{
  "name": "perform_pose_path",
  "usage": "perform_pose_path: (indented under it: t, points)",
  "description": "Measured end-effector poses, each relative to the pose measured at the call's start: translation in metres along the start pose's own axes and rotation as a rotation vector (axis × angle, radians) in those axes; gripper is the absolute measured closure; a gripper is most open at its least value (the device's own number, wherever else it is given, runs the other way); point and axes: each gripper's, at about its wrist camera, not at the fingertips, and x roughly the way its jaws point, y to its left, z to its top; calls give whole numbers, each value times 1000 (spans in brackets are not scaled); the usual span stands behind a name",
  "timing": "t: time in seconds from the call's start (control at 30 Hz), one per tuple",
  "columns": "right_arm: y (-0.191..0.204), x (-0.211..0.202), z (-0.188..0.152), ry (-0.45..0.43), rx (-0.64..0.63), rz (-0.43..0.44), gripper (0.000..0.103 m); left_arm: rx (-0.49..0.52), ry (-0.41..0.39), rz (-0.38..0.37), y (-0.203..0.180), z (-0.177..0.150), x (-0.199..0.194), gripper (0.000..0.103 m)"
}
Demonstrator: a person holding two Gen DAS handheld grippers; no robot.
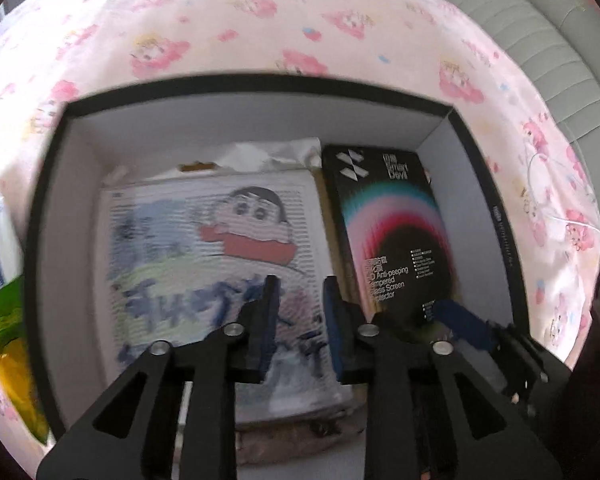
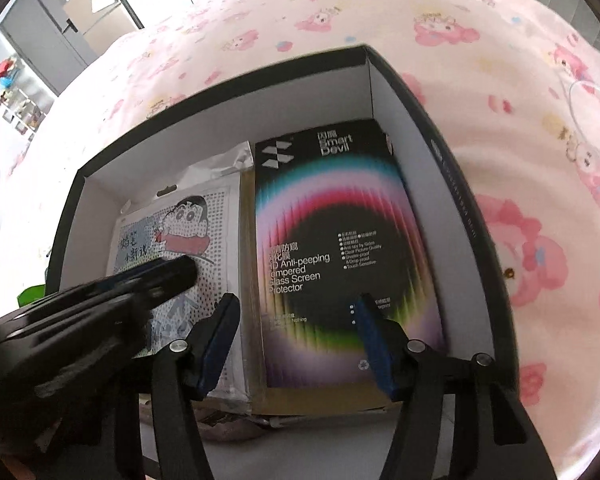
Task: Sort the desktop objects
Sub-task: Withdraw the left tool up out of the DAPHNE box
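Left hand-held gripper (image 1: 300, 300) fingers narrowly parted, right hand-held gripper (image 2: 296, 320) spread wide, side by side

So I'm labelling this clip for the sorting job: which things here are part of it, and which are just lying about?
Part of the job:
- black box
- cartoon packet
- screen protector pack
- left gripper, right gripper, both empty

Lying about:
- pink bedsheet
- green packet
- grey cabinet

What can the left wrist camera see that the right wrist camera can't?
Only the left wrist view shows the green packet outside the box and a grey ribbed cushion. Only the right wrist view shows the room's grey cabinets and shelf clutter. Both show the black box, the cartoon card, the screen protector pack and the pink sheet.
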Motion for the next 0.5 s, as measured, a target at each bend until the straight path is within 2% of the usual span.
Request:
perform_pose_path:
  t: [0.1,0.27,0.37,0.5]
  points:
    - [-2,-5,-1,-18,18,6,47,3,-55,3,8,-5,-14,77]
    - [-4,-23,-10,-46,28,-5,46,-4,-104,-53,15,-21,-34,77]
    - [22,-31,-16,-101,-48,-9,46,-1,-148,-88,16,-27,-51,74]
    - [43,-53,-26,-151,-101,28,46,-8,-199,-70,20,-42,-83,72]
